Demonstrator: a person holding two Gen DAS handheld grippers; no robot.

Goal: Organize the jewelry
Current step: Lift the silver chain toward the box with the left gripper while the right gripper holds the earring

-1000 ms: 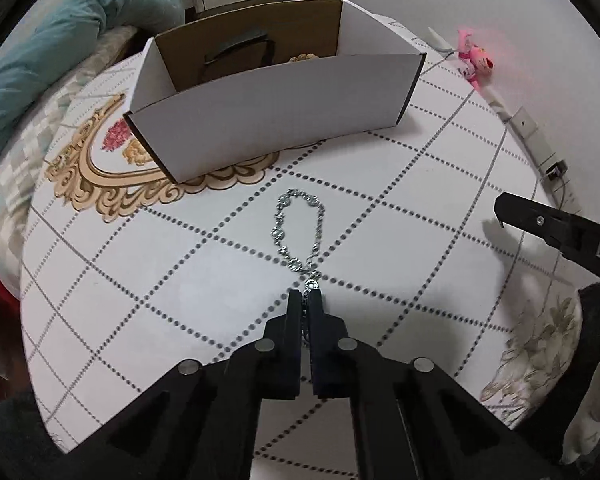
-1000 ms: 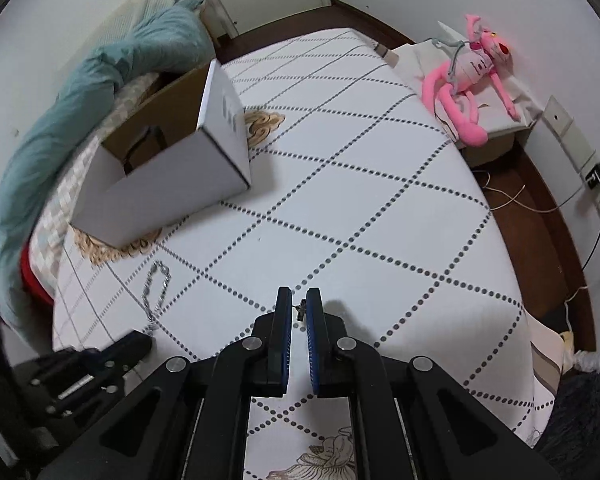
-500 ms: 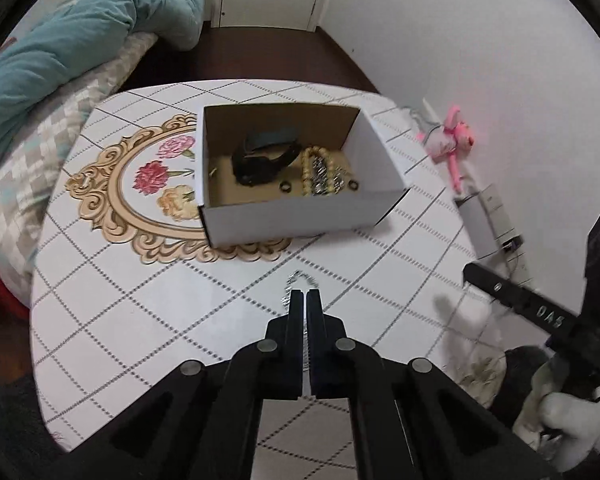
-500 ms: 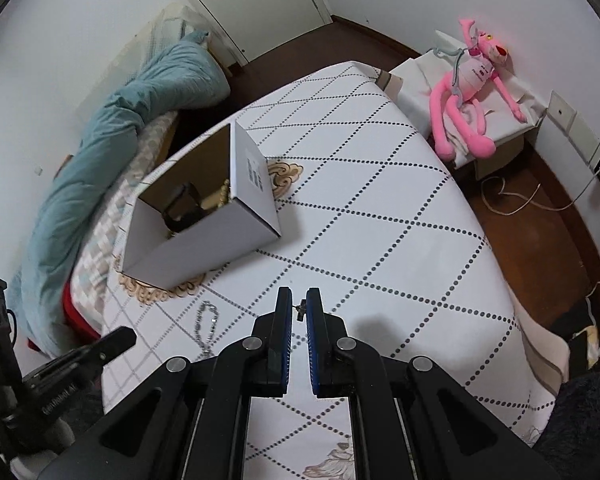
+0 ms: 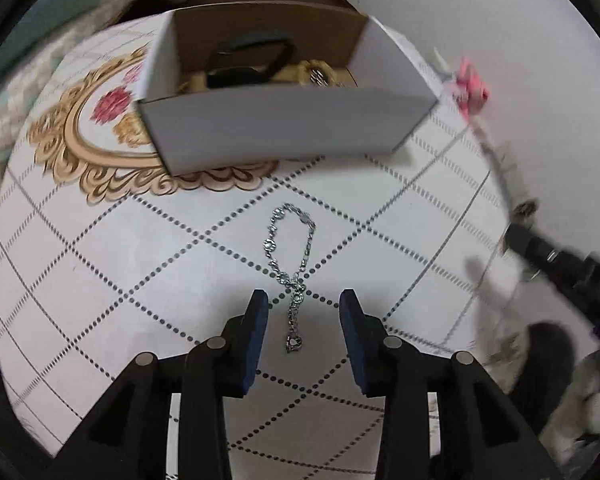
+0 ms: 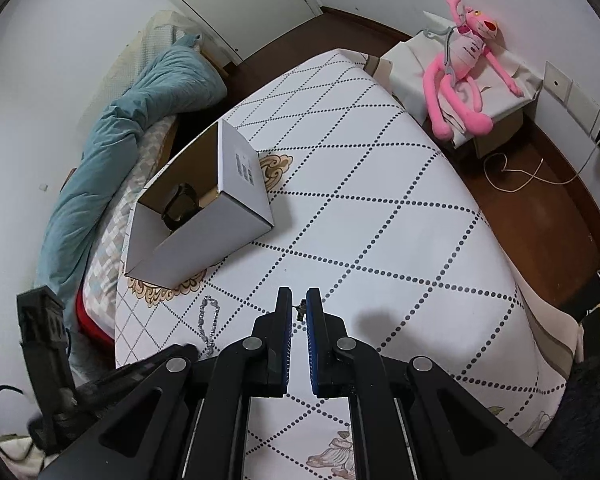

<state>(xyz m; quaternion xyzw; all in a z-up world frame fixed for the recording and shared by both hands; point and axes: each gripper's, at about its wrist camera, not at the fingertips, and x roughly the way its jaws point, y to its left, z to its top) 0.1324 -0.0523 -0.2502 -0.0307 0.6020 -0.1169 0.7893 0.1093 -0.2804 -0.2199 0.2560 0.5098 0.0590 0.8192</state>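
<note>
The left gripper (image 5: pixel 303 308) pointed steeply down at the table (image 5: pixel 100 272), and its jaws had just been opening; they stood apart, one on each side of the near tail of the silver bracelet (image 5: pixel 290 264). The pads did not touch the chain. It lay flat on the dotted white cloth, with its loop toward the far side and its small clasp end between the fingers. I think the jaws were spread so that they could come down around this thin tail, which is the easiest part of a flat chain to pinch.

The cardboard box (image 5: pixel 276 132) stood just beyond the bracelet, apart from it, with its open top facing up. A black band and some beaded pieces were already lying inside, so the box seemed to be the place where the jewelry was collected, and the bracelet was probably the next piece to go in.

The right gripper (image 6: pixel 299 310) hung over a bare part of the table, to the right of the bracelet (image 6: pixel 208 322) and well apart from the box (image 6: pixel 204 216). Its jaws were nearly together, clamped on a small dark piece (image 6: pixel 299 312) that was too small to identify. It was probably kept aside so as not to disturb the left one.
</note>
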